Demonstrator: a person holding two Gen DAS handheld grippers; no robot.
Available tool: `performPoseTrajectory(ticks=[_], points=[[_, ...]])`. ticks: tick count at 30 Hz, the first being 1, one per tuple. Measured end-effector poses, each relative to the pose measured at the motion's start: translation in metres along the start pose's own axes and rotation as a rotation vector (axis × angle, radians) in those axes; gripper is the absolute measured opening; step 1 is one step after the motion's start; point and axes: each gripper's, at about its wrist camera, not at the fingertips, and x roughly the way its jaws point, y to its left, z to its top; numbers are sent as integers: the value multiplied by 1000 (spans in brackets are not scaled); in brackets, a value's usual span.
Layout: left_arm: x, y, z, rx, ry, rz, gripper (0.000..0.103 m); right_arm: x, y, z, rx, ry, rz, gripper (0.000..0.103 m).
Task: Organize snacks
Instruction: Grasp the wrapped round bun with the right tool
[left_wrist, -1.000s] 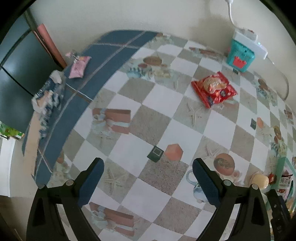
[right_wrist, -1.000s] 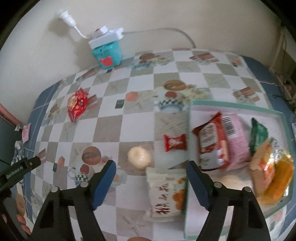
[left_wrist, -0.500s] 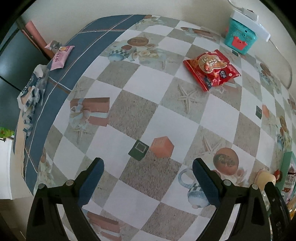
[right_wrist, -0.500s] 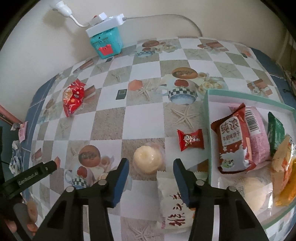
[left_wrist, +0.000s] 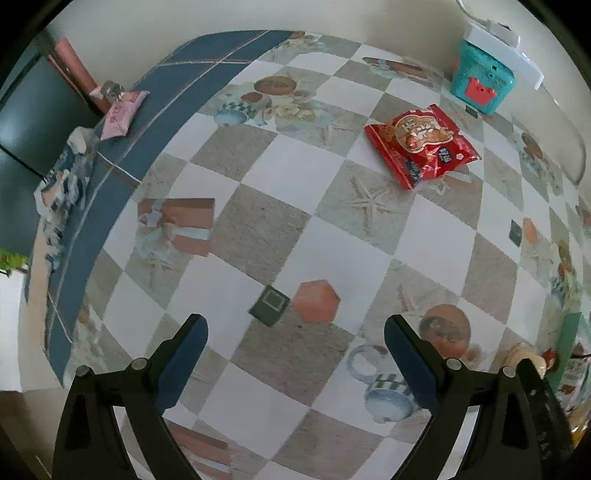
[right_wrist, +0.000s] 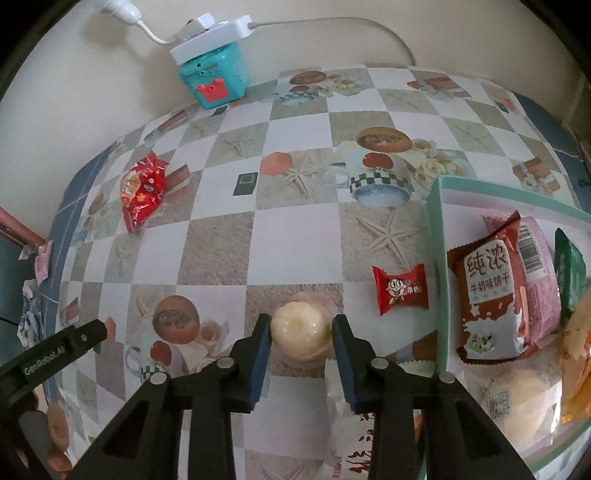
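On worktop (right_wrist: 295, 229), beside tray (right_wrist: 441, 277): right tongs (right_wrist: 301, 334) closing round bun (right_wrist: 301, 332).
Just been closing, blue pads now against both sides of pale wrapped bun, lying on checked cloth left of tray's green wall. Small red sweet (right_wrist: 400, 288) between bun and tray; red packet (right_wrist: 142, 188) far left, well apart; teal box (right_wrist: 214, 79) by wall. Left tongs (left_wrist: 295, 354) wide apart over bare cloth, holding nothing; red packet (left_wrist: 421, 142) well ahead.
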Motion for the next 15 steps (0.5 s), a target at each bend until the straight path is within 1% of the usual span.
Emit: performPoseTrajectory(ticks=[3, 5, 9, 12, 15], points=[[-2, -3, 0, 3, -4, -19, 96, 0, -1, 2, -1, -2, 2, 35], [-2, -2, 2, -6, -1, -46, 96, 0, -2, 5, 1, -6, 8, 34], [-4, 2, 9, -3, -41, -28, 96, -1, -6, 13, 16, -24, 27, 34], [0, -2, 20, 46, -59, -34, 96, -2, -6, 19, 21, -40, 43, 34], [-6, -14, 33, 148, -93, -46, 96, -5, -6, 27, 23, -61, 63, 34]])
